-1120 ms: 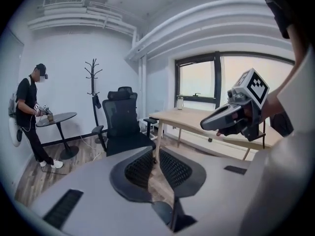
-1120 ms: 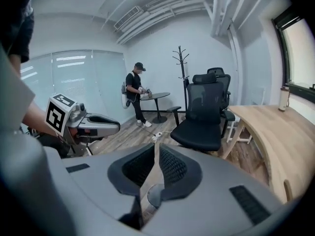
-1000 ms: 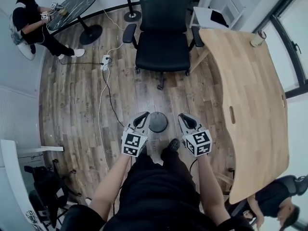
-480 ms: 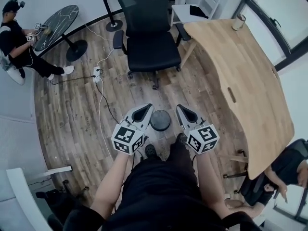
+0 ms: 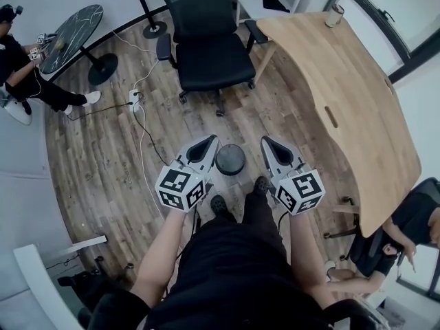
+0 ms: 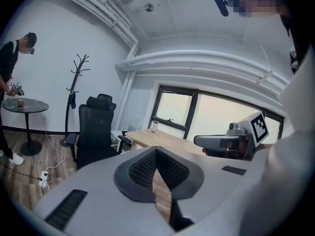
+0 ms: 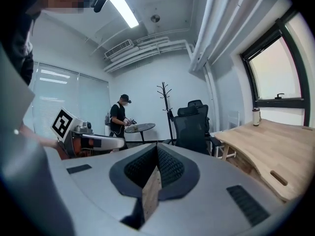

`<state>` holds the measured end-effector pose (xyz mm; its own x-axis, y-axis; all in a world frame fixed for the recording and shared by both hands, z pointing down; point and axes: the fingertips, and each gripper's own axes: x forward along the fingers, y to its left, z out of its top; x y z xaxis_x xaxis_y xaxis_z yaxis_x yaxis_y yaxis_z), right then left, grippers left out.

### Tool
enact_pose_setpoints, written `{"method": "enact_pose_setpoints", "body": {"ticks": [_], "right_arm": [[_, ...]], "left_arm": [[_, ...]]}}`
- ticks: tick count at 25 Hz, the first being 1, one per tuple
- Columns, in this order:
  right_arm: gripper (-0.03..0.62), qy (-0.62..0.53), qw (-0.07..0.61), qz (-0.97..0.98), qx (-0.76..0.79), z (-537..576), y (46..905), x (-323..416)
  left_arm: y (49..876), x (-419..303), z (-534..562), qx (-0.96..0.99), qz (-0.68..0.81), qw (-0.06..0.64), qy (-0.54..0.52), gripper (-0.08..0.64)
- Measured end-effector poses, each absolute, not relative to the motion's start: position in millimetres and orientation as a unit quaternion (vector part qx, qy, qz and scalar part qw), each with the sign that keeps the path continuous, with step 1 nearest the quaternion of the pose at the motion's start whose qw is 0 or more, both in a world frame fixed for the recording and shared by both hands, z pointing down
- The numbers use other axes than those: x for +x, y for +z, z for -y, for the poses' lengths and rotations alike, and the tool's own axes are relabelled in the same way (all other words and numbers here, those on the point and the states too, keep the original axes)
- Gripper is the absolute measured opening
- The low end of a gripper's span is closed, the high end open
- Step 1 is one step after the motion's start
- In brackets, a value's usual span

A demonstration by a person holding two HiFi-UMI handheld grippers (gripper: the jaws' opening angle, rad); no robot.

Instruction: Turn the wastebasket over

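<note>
In the head view the wastebasket (image 5: pixel 230 159) stands on the wooden floor just ahead of the person's shoes, showing a dark round face upward. My left gripper (image 5: pixel 208 143) hangs to its left and my right gripper (image 5: pixel 269 144) to its right, both raised above it and apart from it. Both are shut with nothing between the jaws. In the left gripper view the left gripper (image 6: pixel 156 150) points roughly level across the room, with the right gripper (image 6: pixel 216 141) beside it. The right gripper view shows the right gripper (image 7: pixel 157 147) shut and the left gripper (image 7: pixel 94 142) alongside. Neither gripper view shows the wastebasket.
A black office chair (image 5: pixel 212 55) stands beyond the wastebasket, a curved wooden desk (image 5: pixel 347 98) with a cup (image 5: pixel 335 14) to the right. A power strip and cable (image 5: pixel 135 99) lie on the floor at left. A person sits at a round dark table (image 5: pixel 71 27); another person (image 5: pixel 405 229) at lower right.
Both grippers have risen from low beside the wastebasket toward the head camera and look larger. The wastebasket stays on the floor between them.
</note>
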<state>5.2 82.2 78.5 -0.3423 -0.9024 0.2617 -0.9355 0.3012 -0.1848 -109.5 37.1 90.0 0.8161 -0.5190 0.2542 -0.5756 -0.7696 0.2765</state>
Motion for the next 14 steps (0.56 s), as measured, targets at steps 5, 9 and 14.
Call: {"method": "enact_pose_setpoints", "body": {"ticks": [5, 9, 14], "right_arm": [[0.032, 0.145, 0.062, 0.805, 0.572, -88.9, 76.0, 6.4], [0.032, 0.14, 0.07, 0.805, 0.572, -93.2, 75.1, 5.0], [0.032, 0.132, 0.074, 0.807, 0.571, -94.0, 73.5, -1.0]], "left_arm": [[89.1, -112.1, -37.5, 0.935, 0.298, 0.174, 0.08, 0.017], [90.1, -114.0, -40.8, 0.935, 0.298, 0.175, 0.082, 0.017], [91.5, -122.1, -41.3, 0.933, 0.303, 0.178, 0.081, 0.017]]}}
